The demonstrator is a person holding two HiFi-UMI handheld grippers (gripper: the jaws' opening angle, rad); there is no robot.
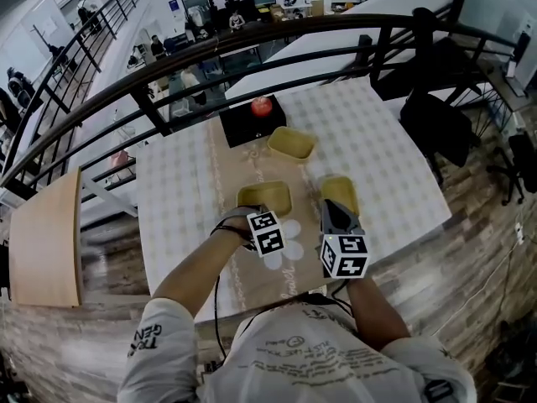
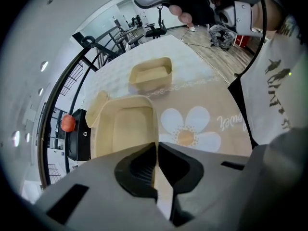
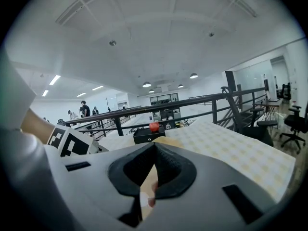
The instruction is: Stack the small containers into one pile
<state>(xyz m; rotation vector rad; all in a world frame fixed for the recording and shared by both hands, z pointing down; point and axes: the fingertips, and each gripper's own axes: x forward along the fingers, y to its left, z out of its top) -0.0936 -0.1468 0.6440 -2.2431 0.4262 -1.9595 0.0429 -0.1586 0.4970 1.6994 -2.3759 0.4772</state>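
Fingers shut on both sides: pinches side wall of middle container (image 2: 126,126) with left gripper (image 2: 157,148), nips edge of right container (image 1: 339,193) with right gripper (image 3: 154,148). Has both on counter (image 1: 386,141) by flower print (image 2: 188,129); third container (image 1: 291,143) apart, farther back, near black box (image 1: 243,126).

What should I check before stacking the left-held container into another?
1. Left gripper shut on the near container's wall: ok.
2. Right gripper jaws together, nothing between them: ok.
3. Right container upright, empty, no gripper on it: ok.
4. Far container upright and empty: ok.
5. Near container lifted off the cloth: cannot tell.
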